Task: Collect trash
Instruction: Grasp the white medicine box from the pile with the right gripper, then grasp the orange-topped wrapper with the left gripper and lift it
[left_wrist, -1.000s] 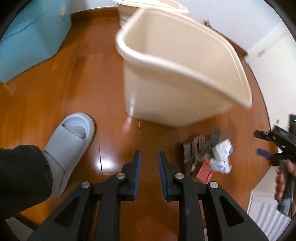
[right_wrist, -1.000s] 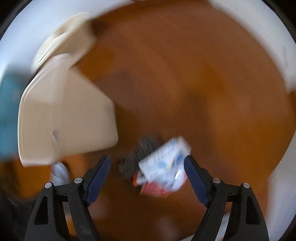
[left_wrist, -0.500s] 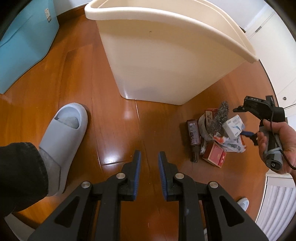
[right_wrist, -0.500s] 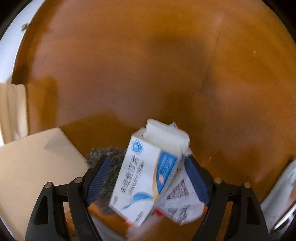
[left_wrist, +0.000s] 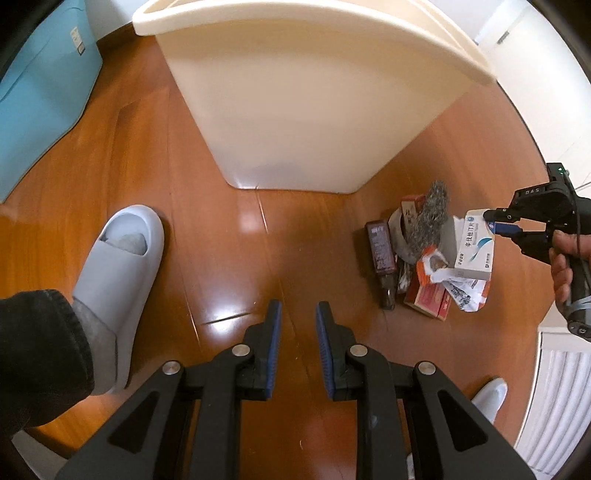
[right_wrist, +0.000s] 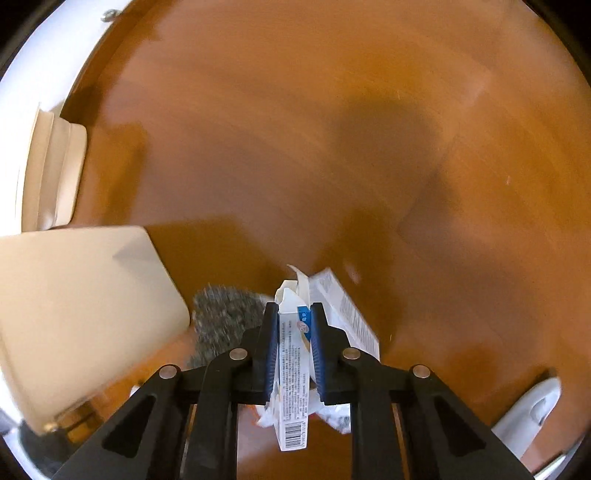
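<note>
As my right claw (right_wrist: 293, 319) was closing on the box (right_wrist: 291, 373) after dropping to the pile, my empty left claw (left_wrist: 298, 325) stayed nearly shut; binning (left_wrist: 461, 55) came next.

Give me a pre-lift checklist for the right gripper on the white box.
1. Box between the right gripper's fingers: ok, jaws closing, both pads against it.
2. Grip depth: ok, box runs well back between the fingers.
3. Box free of the trash pile: cannot tell, wrappers lie right under it.
4. Bin upright, mouth open: ok.
5. Left gripper out of the way: ok, nearly shut, nothing in it, over bare floor.
6. Slipper clear of the pile: ok.
</note>
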